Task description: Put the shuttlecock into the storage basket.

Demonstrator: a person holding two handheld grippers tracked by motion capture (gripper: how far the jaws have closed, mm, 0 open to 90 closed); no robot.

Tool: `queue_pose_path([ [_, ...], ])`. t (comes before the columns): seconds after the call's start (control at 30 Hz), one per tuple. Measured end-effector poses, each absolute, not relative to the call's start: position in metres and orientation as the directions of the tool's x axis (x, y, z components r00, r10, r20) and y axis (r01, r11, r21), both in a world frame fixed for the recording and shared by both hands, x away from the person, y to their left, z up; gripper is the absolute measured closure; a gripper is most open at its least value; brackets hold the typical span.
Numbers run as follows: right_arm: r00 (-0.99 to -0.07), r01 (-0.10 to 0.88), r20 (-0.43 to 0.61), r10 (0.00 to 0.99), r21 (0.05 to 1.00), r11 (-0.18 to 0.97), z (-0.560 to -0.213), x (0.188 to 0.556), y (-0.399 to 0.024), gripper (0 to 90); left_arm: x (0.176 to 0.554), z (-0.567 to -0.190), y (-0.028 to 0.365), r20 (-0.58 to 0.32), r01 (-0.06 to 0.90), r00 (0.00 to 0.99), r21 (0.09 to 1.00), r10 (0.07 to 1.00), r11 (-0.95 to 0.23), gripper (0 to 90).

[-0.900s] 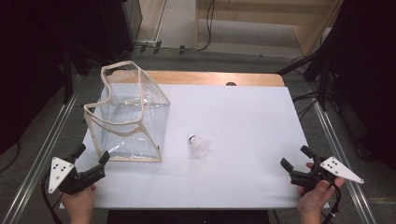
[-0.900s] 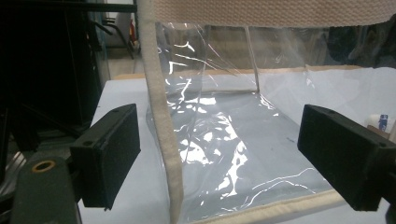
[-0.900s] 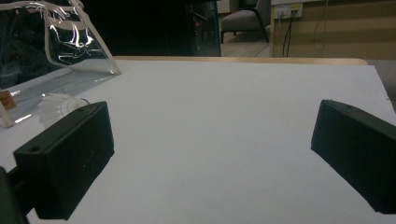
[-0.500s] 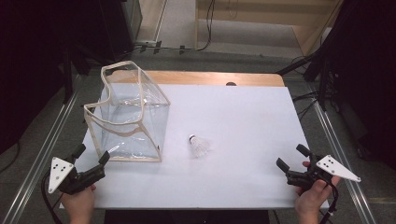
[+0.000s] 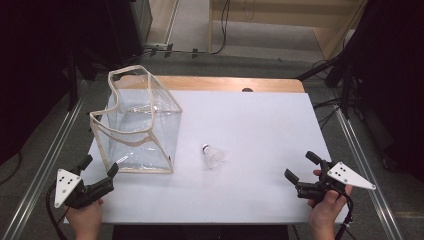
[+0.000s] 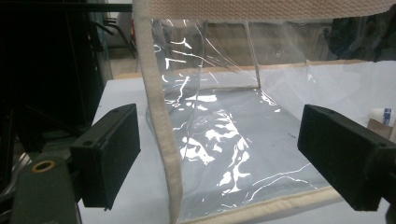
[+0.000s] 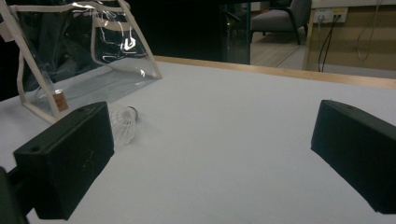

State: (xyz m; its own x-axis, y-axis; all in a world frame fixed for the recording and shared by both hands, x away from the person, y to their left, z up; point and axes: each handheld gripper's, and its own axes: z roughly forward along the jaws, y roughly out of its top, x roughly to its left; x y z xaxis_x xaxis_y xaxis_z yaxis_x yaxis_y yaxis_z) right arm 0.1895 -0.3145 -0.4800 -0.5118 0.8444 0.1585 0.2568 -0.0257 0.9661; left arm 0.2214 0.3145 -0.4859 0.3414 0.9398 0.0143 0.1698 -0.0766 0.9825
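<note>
A clear plastic bag (image 5: 137, 125) with beige trim stands open at the table's left. A white shuttlecock (image 5: 213, 156) lies on its side to the right of the bag. My left gripper (image 5: 99, 166) is open at the front left, just short of the bag's near corner. In the left gripper view the bag's beige trim (image 6: 159, 116) rises between the open jaws of the left gripper (image 6: 219, 135). My right gripper (image 5: 301, 166) is open at the front right and holds nothing. The right gripper (image 7: 210, 154) faces the shuttlecock (image 7: 123, 123) and the bag (image 7: 84, 56) beyond it.
A white sheet covers the table (image 5: 250, 125), with a strip of bare wood along the far edge (image 5: 225, 83). Metal rails (image 5: 357, 150) run along both sides. A small brown tag (image 7: 60, 100) sits on the bag's front panel.
The right gripper has moved left and a little forward over the table, toward the shuttlecock. The left gripper, bag and shuttlecock have stayed put.
</note>
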Motion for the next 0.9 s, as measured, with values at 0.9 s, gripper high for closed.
queue_pose_path([
  [0.9,-0.616,0.283,0.155,0.772,0.959,0.033,-0.459,0.217,-0.256,0.0,0.221,-0.486,0.314,0.020,0.169,0.339,0.982,0.941,-0.082,13.7],
])
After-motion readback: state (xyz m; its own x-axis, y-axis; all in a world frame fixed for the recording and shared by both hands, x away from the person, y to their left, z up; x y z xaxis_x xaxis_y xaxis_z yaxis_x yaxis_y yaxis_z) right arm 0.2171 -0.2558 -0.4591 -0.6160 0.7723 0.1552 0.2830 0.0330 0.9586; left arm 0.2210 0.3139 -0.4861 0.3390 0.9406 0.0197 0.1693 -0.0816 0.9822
